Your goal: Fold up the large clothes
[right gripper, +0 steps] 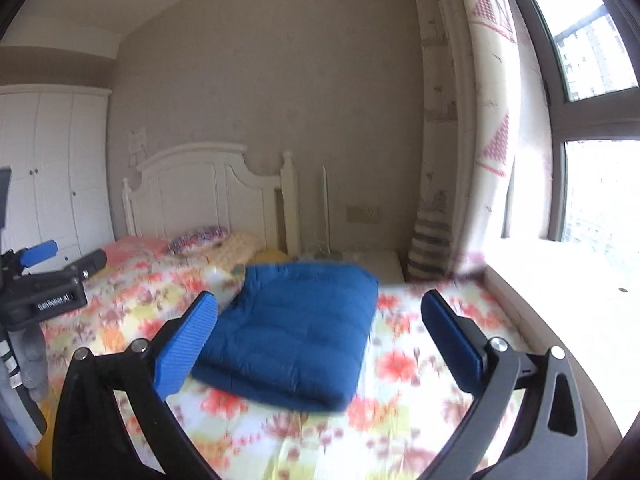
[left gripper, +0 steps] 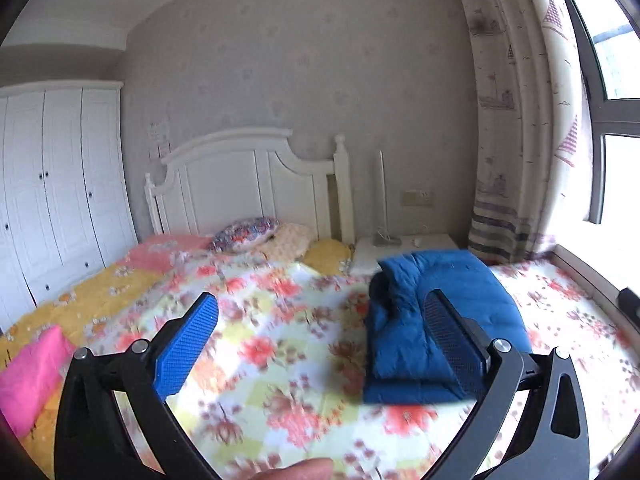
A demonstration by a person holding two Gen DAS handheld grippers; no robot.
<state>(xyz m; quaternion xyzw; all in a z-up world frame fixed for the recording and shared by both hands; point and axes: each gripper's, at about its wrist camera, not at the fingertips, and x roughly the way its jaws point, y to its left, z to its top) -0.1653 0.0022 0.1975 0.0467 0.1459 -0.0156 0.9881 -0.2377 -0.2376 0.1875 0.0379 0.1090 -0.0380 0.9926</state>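
Blue jacket (right gripper: 292, 332) lies folded mid-frame on the floral bedspread (left gripper: 280, 360); left gripper (left gripper: 320, 336) and right gripper (right gripper: 320, 332) gape wide, empty. Folding looks done; next, perhaps another garment.

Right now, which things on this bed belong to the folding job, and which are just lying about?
Job:
- folded blue quilted jacket, lying on the floral bedspread
- left gripper, open, empty
- right gripper, open, empty

Lying about:
- bright pink cushion
- floral patterned pillow
- pale pink pillow
- white bedside table
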